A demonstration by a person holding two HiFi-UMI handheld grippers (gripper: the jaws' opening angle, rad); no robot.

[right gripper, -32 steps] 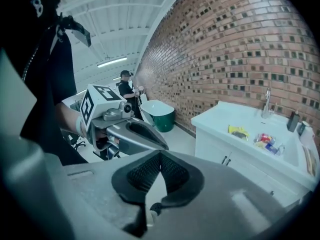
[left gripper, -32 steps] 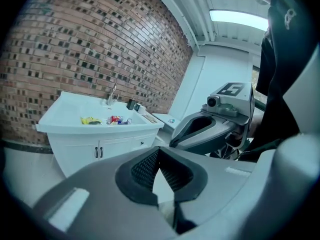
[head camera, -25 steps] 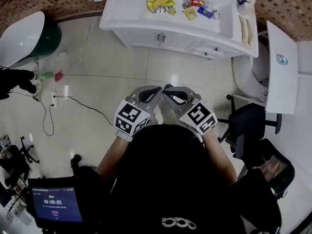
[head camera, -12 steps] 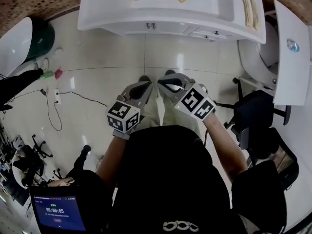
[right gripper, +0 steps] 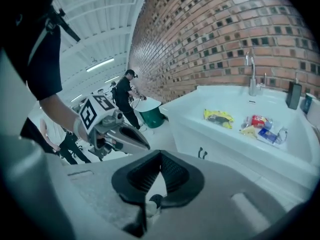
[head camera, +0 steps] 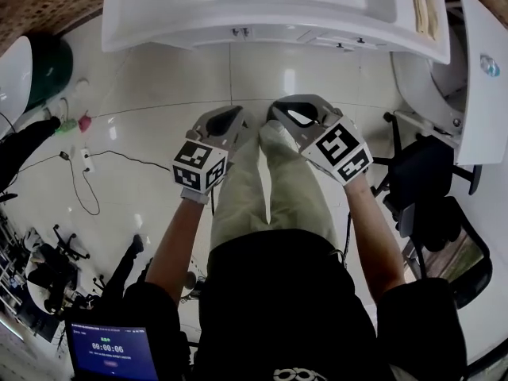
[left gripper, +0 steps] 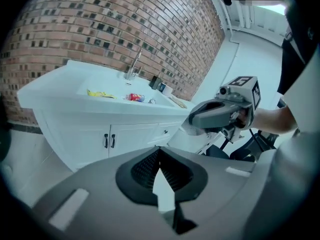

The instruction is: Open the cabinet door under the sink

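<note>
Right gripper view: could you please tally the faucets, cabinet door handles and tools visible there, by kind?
faucet: 1
door handles: 2
tools, namely left tool and right tool: 2
Total: 5

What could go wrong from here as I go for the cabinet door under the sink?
1. The left gripper and right gripper are both shut and empty. Arriving like that would likely bump the door handles rather than grip one.
2. The door handles sit close together at the middle seam, so open jaws may catch both.
3. The two grippers are side by side, nearly touching, and could knock together on the approach.
</note>
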